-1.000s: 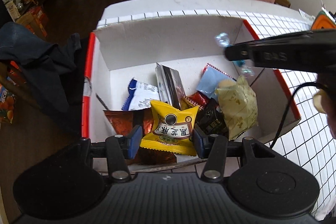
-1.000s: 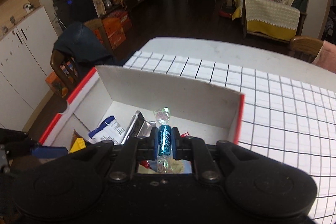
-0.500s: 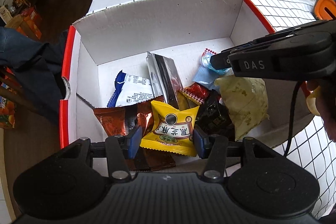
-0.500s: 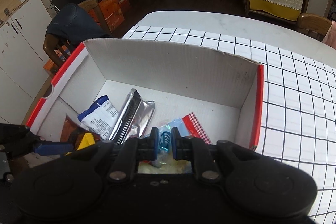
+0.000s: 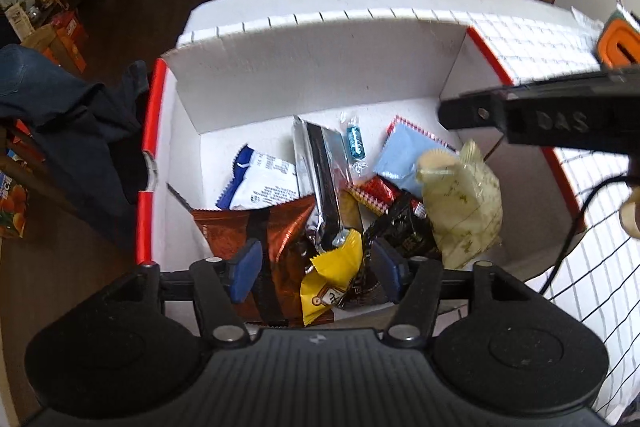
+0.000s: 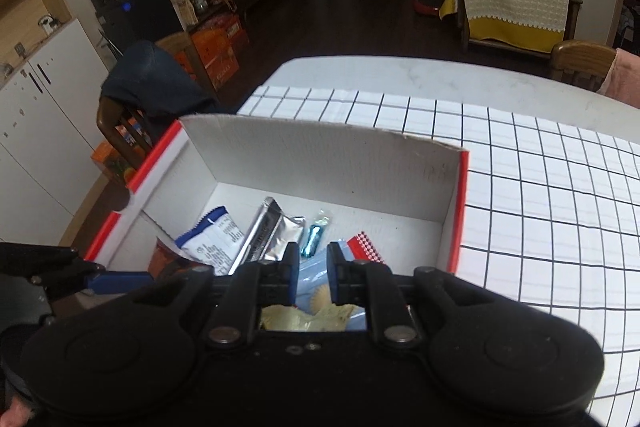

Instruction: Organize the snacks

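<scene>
Both grippers empty, jaws open.
Small blue clear-wrapped candy (image 5: 355,147) lies inside white red-edged cardboard box (image 5: 312,87), beside silver foil packet (image 5: 320,171).

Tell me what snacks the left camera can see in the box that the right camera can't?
Only the left wrist view shows the yellow packet, lying between the open left gripper fingers, plus the shiny brown bag and the black packet. Only the right wrist view shows the open, empty right gripper from behind, and the white cupboards by the wall. Both show the box with the blue candy, the silver packet, the white-and-blue packet and the pale blue packet.
</scene>
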Tool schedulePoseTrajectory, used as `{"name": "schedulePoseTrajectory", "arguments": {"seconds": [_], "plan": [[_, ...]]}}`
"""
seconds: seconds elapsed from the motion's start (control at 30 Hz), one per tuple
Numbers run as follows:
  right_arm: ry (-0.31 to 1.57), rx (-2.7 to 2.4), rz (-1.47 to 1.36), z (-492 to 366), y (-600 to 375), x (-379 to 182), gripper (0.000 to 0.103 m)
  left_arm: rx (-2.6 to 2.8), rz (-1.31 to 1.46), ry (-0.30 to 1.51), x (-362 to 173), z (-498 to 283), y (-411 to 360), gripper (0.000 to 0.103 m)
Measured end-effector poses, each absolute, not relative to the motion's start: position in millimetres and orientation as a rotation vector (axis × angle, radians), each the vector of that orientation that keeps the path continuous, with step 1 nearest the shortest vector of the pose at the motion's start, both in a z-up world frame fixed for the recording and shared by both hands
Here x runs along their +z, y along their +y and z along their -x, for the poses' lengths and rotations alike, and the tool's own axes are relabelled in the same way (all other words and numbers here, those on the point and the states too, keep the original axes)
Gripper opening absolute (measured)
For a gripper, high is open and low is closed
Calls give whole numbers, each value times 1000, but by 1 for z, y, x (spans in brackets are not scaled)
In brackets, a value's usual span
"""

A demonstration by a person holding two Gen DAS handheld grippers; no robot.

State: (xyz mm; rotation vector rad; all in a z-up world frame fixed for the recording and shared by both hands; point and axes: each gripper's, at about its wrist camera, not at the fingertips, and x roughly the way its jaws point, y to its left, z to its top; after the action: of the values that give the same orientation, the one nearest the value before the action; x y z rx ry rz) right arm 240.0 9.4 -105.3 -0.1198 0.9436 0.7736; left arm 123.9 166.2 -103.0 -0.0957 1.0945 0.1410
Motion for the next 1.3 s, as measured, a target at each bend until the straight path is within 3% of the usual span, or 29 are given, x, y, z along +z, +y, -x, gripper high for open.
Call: {"name": "schedulePoseTrajectory", "arguments": {"seconds": [0.27, 0.8, 0.93, 1.2, 1.27, 1.3], "plan": [[889, 789, 49, -221, -15, -81, 16, 171, 134, 960, -69, -103, 172, 75], [764, 782, -7, -174, -50, -50, 32, 184, 111, 753, -14, -54, 162, 80], [722, 772, -21, -156, -60, -48, 65, 182, 110, 724, -6, -41, 158, 81], [694, 772, -35, -131, -69, -47, 90, 181, 112, 694, 2, -21, 153, 88], [684, 759, -40, -124, -72, -47, 100, 183, 123, 695, 2, -17, 152, 95], [678, 752, -43, -121, -74, -47, 101, 187, 125, 690, 2, -14, 152, 96]]}}
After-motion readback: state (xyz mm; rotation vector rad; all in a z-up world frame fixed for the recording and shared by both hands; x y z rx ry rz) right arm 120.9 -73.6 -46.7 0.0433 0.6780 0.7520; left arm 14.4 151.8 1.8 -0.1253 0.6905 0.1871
